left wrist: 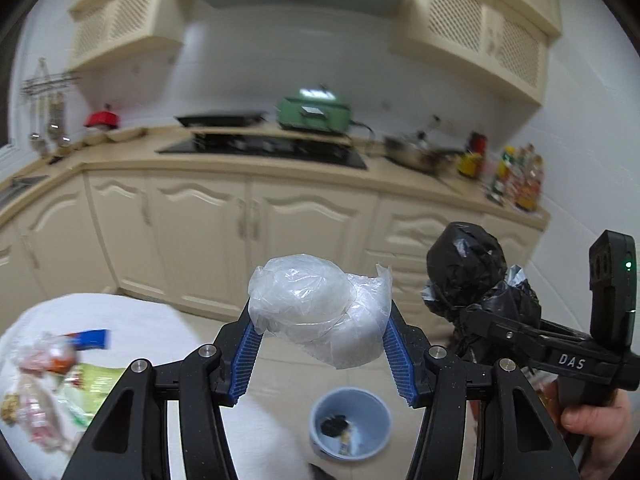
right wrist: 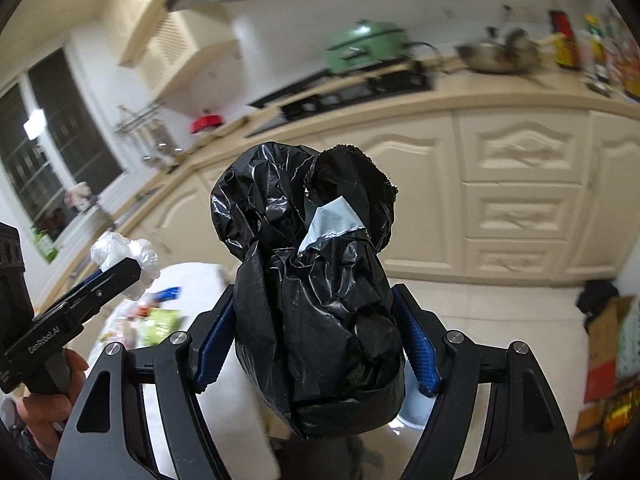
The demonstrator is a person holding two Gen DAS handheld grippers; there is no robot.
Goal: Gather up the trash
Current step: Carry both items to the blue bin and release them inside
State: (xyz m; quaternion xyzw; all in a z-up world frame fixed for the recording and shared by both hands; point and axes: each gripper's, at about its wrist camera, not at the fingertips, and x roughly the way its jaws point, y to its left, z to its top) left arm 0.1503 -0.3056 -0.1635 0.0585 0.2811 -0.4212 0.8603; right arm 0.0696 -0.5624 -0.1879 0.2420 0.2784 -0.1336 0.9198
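Kitchen in the background was blurred, cream cabinets (left wrist: 208,216) under the counter. My left gripper (left wrist: 320,344) had its fingers clamped on a crumpled clear plastic bag (left wrist: 316,304), held above the blue bin (left wrist: 352,420) on the floor. Right gripper (right wrist: 316,344) pinched a wadded black trash bag (right wrist: 316,264), just beside it.

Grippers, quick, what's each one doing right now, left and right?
Left gripper: closed on the clear plastic bag wad.
Right gripper: closed on the crumpled black trash bag.
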